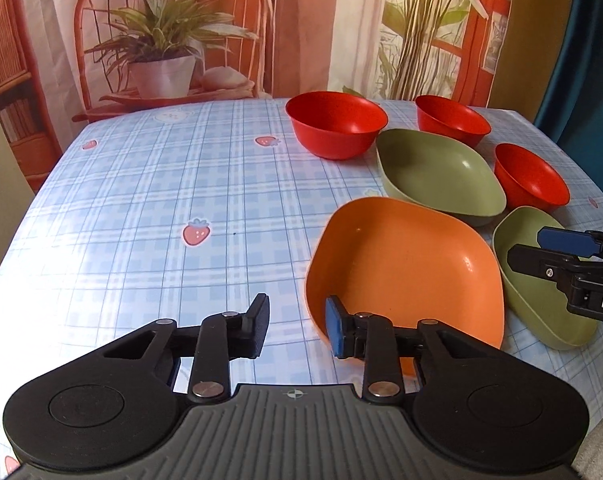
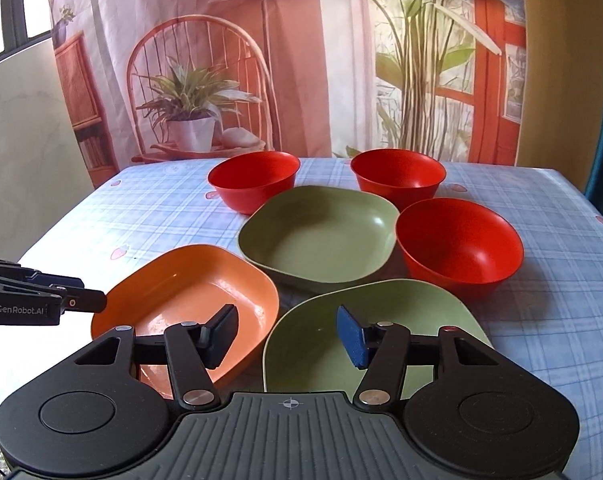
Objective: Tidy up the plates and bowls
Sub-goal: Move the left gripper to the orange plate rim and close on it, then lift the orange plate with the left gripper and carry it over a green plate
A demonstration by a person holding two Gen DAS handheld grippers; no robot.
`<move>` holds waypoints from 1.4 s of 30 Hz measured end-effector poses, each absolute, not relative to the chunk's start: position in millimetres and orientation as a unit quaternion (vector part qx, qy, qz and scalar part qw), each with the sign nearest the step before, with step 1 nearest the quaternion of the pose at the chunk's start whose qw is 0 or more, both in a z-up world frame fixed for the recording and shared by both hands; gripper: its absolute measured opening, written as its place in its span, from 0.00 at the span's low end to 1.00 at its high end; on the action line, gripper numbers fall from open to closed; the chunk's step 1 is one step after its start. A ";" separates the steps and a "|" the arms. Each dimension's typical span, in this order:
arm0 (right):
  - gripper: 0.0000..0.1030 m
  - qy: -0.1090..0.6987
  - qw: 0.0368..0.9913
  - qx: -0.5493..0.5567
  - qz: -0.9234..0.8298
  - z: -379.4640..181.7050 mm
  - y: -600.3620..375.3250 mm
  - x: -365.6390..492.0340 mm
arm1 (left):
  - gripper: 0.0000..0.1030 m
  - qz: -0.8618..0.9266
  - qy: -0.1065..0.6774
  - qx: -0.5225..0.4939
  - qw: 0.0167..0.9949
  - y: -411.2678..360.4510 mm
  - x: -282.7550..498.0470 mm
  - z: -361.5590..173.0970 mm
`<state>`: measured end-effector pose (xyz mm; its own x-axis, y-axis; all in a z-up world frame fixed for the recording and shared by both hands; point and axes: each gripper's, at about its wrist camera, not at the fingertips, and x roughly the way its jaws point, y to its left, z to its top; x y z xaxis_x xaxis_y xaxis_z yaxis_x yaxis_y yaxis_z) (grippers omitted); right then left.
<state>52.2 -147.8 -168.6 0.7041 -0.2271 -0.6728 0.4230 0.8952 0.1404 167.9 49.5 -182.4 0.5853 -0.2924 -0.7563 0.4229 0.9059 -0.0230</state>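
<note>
Your table point(image 1: 141, 184), covered in a blue plaid cloth with strawberries, carries six dishes clustered on its right half. The largest are three squarish plates: the orange plate point(image 2: 189, 300) near and left, the near green plate point(image 2: 381, 320) just right of it, and the far green plate point(image 2: 317, 236) behind them both. Three red bowls sit further back: the far-left red bowl point(image 2: 253, 184), the far-right red bowl point(image 2: 397, 178), and the right red bowl point(image 2: 461, 240) (this one beside the far green plate's right edge). None of them is stacked.

Your left gripper point(image 1: 297, 330) hangs at the orange plate's near left rim, jaws wide and holding nothing. Your right gripper point(image 2: 287, 338) hovers over the seam between the orange and near green plates, jaws also wide and empty.
</note>
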 end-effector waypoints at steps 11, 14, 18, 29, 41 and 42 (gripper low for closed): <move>0.32 0.355 0.912 0.125 -0.161 -174.6 -140.5 68.8 | 0.28 -0.202 0.420 0.044 0.884 54.3 167.5 -196.7; 0.23 0.357 0.914 0.119 -0.153 -175.2 -139.1 73.8 | 0.28 -0.199 0.427 0.038 0.881 54.9 169.1 -200.5; 0.11 0.358 0.916 0.112 -0.143 -175.9 -137.2 78.1 | 0.28 -0.198 0.431 0.031 0.880 55.9 170.8 -204.2; 0.08 0.352 0.920 0.114 -0.133 -175.4 -140.0 87.9 | 0.15 -0.205 0.431 0.045 0.878 46.5 168.5 -202.4; 0.06 0.334 0.923 0.134 -0.139 -165.6 -153.1 82.1 | 0.15 -0.207 0.408 0.037 0.888 40.3 156.4 -181.0; 0.06 0.332 0.923 0.135 -0.140 -164.7 -154.1 81.3 | 0.15 -0.208 0.407 0.036 0.889 39.1 155.5 -179.2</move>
<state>81.3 -154.1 -164.7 0.7402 -0.1686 -0.6509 0.3476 0.9246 0.1557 155.5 39.1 -179.2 0.5821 -0.3405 -0.7384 0.3987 0.9110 -0.1057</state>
